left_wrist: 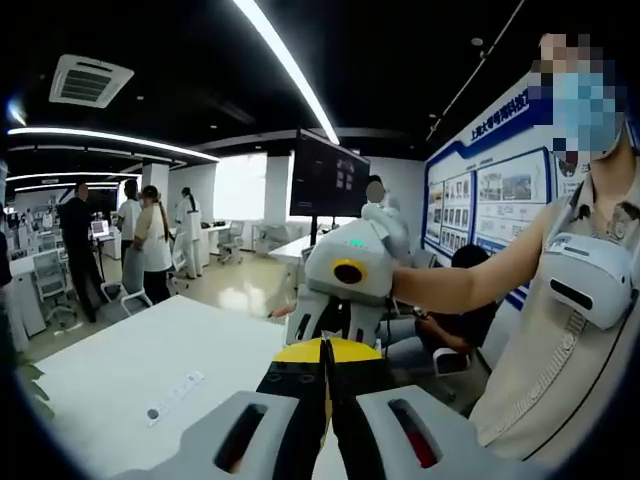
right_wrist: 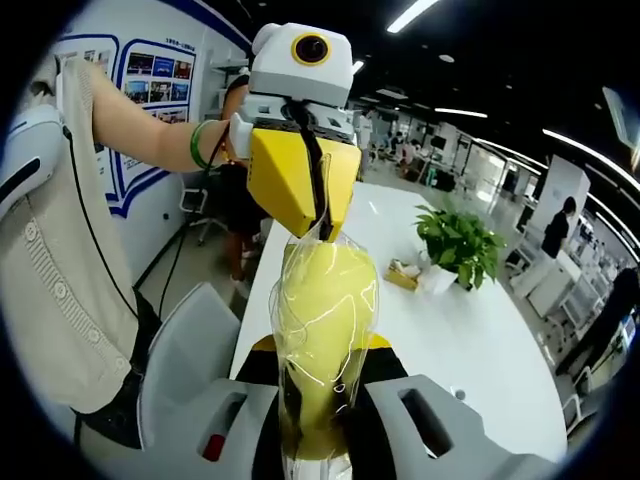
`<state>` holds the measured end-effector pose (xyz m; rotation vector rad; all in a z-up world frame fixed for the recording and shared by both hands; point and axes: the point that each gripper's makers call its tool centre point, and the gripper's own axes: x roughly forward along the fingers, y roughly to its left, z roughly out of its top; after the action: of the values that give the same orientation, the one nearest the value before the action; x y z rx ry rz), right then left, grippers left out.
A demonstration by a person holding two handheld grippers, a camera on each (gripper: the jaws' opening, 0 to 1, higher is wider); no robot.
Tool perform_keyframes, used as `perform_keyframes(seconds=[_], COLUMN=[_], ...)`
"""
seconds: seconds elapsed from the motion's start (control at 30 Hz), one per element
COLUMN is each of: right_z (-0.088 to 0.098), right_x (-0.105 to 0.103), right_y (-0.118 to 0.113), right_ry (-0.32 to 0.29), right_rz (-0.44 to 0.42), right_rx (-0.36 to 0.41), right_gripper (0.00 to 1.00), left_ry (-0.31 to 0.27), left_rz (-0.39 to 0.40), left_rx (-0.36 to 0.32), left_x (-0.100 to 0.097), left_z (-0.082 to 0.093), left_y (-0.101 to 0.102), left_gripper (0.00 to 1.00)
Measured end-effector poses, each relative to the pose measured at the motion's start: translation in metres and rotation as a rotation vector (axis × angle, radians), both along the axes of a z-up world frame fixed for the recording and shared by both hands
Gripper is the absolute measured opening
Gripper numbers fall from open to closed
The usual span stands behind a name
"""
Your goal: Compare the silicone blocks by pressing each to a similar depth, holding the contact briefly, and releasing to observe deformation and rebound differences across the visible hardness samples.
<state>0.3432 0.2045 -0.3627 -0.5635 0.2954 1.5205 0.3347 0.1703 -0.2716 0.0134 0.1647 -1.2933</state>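
In the right gripper view, we see our right gripper [right_wrist: 318, 415] pinched shut on the bottom of a yellow block in a clear wrap [right_wrist: 325, 340], which stands upright between its fingers [right_wrist: 372, 440]. Just above, our left gripper [right_wrist: 318, 215] has its yellow fingers closed on the top of the wrap. A bare arm with a green band [right_wrist: 199, 143] reaches in to hold it. Behind, the long white worktop [right_wrist: 480, 340] has lots of open room, with a green plant [right_wrist: 458, 242] farther along. In the left gripper view, the worktop edge meets open floor [left_wrist: 225, 285], and people [left_wrist: 150, 240] stand far off.
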Motion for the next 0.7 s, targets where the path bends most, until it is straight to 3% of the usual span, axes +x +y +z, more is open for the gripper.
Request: perform_keyframes(seconds=[0.5, 0.7], right_z=[0.001, 0.0003], right_x=[-0.0011, -0.0041], right_y=[-0.0011, -0.0017], right_ry=[-0.007, 0.022], right_rz=[-0.003, -0.013], right_rx=[0.001, 0.001], right_gripper=[0.07, 0.08], left_ry=[-0.027, -0.027], left_rz=[-0.004, 0.027], left_rx=[0.015, 0.016], left_x=[0.0011, 0.005], left_z=[0.0012, 0.0005], left_y=[0.0005, 0.0016], left_gripper=[0.0, 0.0])
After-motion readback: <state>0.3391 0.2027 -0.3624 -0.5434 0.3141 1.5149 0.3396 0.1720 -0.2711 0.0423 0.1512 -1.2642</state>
